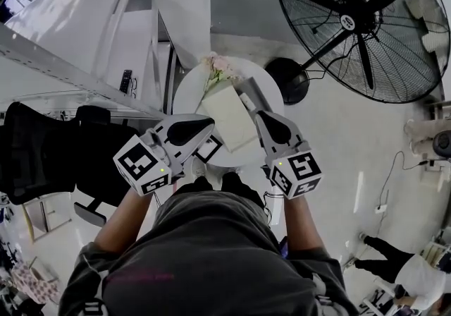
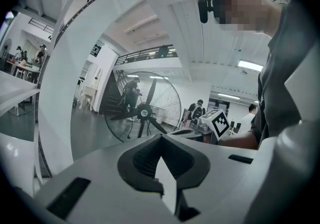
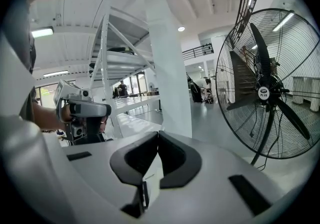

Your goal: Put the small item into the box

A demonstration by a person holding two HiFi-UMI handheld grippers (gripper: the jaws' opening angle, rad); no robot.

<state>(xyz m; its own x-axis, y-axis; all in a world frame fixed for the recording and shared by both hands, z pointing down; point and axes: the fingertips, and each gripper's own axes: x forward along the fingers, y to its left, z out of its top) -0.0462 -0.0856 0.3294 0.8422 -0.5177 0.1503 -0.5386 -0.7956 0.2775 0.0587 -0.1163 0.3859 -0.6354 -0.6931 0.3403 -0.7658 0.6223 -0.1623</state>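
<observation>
Left gripper (image 2: 161,137): jaws together at the tips, nothing seen between the dark pads; held up level in front of the body, in the head view overlapping the 7 o'clock rim of the tabletop (image 1: 183,96)
Right gripper (image 3: 158,133): jaws closed tip to tip, nothing clamped; in the head view overlapping the 4 o'clock rim of the tabletop
Relation of the two: side by side, apart; the left one shows at 9 o'clock in the right gripper view, and the right one's marker cube (image 2: 220,123) shows at 3 o'clock in the left gripper view
Box (image 1: 229,120): pale, flat, lying near the middle of the round white tabletop, tilted towards 11 o'clock; open or closed cannot be told
Small item: not made out in any view; not between either pair of jaws
Flowers (image 1: 220,65): pink, at the 12 o'clock edge of the tabletop, just beside the far corner of the box
Fan (image 1: 363,22): large black floor fan at 2 o'clock from the tabletop, well apart from it; round base (image 1: 289,80) near the tabletop's 2 o'clock rim
Chair (image 1: 42,152): black, at 9 o'clock, well apart from the tabletop
Remote (image 1: 125,82): dark, on a white desk at 10 o'clock
Bystander (image 1: 394,265): at 4 o'clock on the floor, far from the tabletop
</observation>
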